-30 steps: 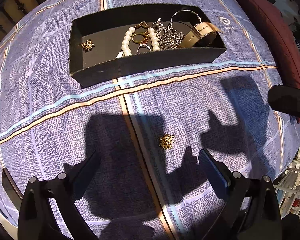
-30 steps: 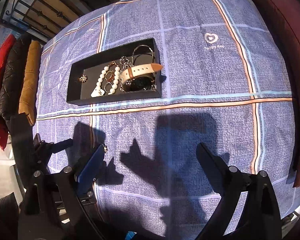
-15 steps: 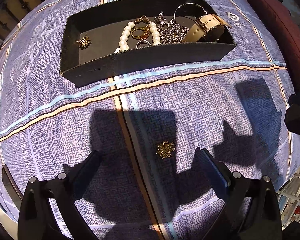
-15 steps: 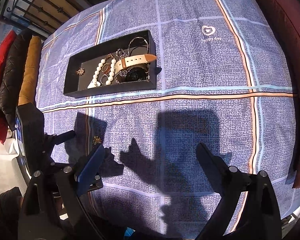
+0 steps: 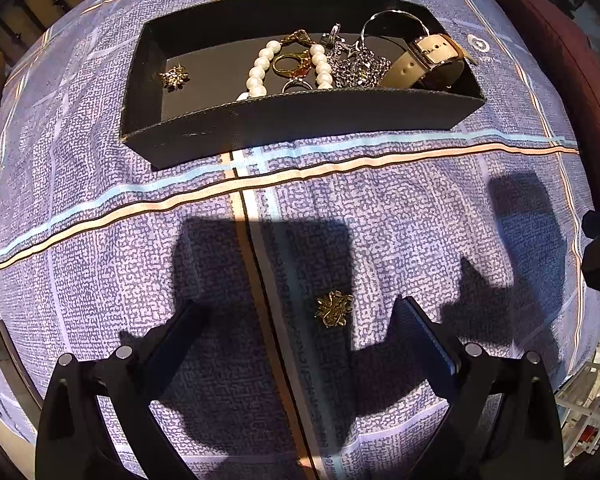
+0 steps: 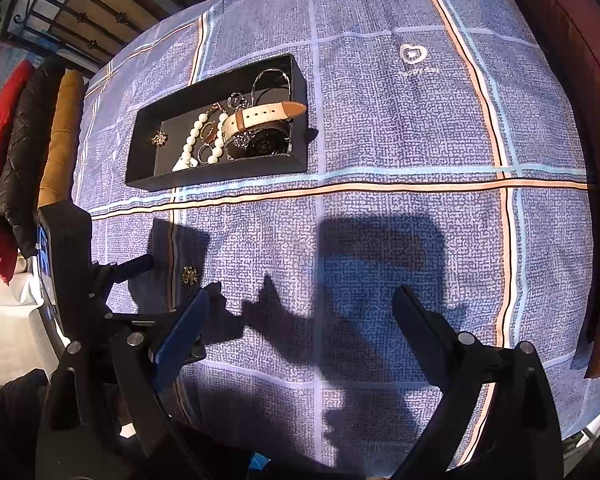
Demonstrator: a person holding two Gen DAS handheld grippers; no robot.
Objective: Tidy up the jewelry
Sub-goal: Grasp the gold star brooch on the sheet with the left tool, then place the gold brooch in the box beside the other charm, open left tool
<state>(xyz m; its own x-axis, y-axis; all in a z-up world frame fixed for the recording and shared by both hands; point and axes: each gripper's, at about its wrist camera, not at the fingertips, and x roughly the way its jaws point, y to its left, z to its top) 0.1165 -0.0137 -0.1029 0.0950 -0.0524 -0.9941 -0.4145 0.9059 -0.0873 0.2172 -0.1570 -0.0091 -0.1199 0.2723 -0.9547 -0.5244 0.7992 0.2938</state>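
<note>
A small gold brooch [image 5: 334, 308] lies on the blue checked cloth, just ahead of my open left gripper [image 5: 300, 320] and nearer its right finger. The same gold brooch [image 6: 190, 275] shows in the right wrist view, left of my open right gripper [image 6: 300, 308], which holds nothing. A black tray [image 5: 300, 116] farther back holds a matching gold brooch [image 5: 175, 77], a pearl bracelet [image 5: 260, 68], a gold ring, a silver chain, a bangle and a cream-strapped watch [image 5: 428, 60]. The black tray [image 6: 220, 172] sits back left in the right wrist view.
A dark red cushion [image 6: 560, 60] lines the table's right side. Red, black and tan cushions [image 6: 16, 120] lie beyond the left edge. The left gripper's body [image 6: 68, 264] stands at the left in the right wrist view. Hard shadows cross the cloth.
My left gripper has moved forward, toward the brooch and tray, so the brooch now lies near its fingertips. The right gripper has drawn back a little; both stay open.
</note>
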